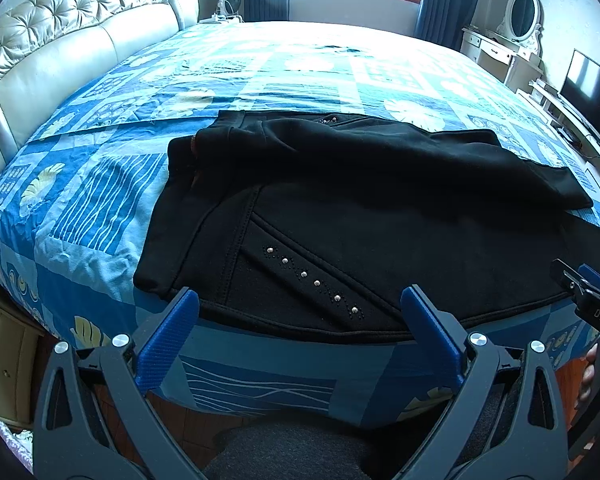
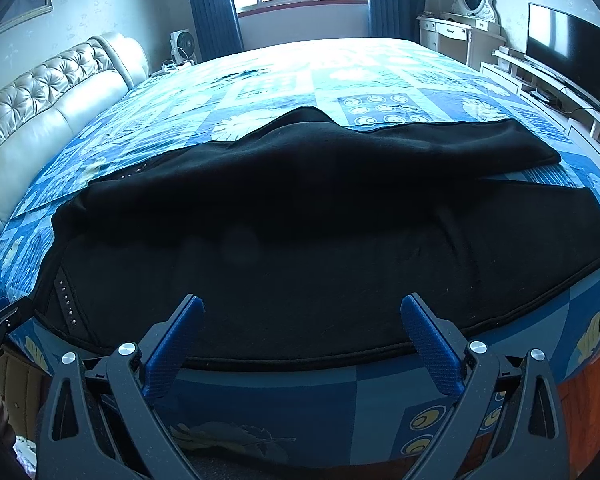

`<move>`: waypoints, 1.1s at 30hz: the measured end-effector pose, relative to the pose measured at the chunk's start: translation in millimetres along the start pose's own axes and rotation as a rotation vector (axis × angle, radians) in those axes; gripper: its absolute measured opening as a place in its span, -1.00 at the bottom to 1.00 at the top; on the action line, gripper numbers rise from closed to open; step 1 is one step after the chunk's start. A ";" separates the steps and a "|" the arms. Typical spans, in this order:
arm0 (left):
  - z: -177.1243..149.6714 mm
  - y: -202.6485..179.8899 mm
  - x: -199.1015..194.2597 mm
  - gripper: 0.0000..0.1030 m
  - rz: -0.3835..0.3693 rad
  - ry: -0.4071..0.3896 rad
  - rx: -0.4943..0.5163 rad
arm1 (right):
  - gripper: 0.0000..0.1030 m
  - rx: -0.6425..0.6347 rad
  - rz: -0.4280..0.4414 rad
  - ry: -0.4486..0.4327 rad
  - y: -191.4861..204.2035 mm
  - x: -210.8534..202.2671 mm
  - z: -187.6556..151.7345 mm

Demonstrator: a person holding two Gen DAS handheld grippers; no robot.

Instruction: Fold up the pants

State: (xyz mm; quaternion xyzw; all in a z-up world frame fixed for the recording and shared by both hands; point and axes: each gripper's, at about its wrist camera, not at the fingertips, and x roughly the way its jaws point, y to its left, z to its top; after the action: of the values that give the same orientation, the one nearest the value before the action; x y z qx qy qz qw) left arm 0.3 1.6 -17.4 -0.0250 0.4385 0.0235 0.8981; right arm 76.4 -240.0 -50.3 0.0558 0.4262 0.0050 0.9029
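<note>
Black fleece pants w/ stud trim [image 1: 340, 216]: right end cut off by frame edge in left wrist view; folded-over leg hides layers beneath. Right grey two-finger gripper w/ blue pads [image 1: 592, 292] only partly in frame there, jaw state unreadable. Person's hand [image 1: 590, 376] mostly hidden behind it. Blue patterned bedsheet [image 2: 260, 88] overexposed near window, pattern washed out.

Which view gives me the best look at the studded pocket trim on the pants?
Left wrist: the studded pocket trim lies close and sharp on the black pants. The right wrist view shows it only small, at the pants' left edge.
</note>
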 end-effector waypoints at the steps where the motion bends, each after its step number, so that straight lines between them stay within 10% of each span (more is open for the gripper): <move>1: 0.7 0.6 -0.3 0.96 -0.009 0.003 0.001 | 0.90 -0.002 0.018 0.012 0.3 0.2 1.5; 12: 87.2 76.8 20.7 0.96 -0.171 -0.012 0.054 | 0.91 -0.167 0.421 0.053 2.2 13.7 105.6; 22: 181.2 147.3 168.9 0.96 -0.286 0.159 0.070 | 0.90 -0.317 0.372 0.230 7.2 147.3 213.0; 33: 199.7 145.1 238.1 0.91 -0.341 0.253 0.174 | 0.84 -0.506 0.385 0.457 22.6 226.1 212.0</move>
State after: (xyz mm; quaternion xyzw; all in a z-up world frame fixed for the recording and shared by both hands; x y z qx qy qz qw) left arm 294.3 164.2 -86.0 -0.0239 0.5373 -0.1697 0.8258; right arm 384.5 -225.2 -88.1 -0.0922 0.5833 0.2916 0.7525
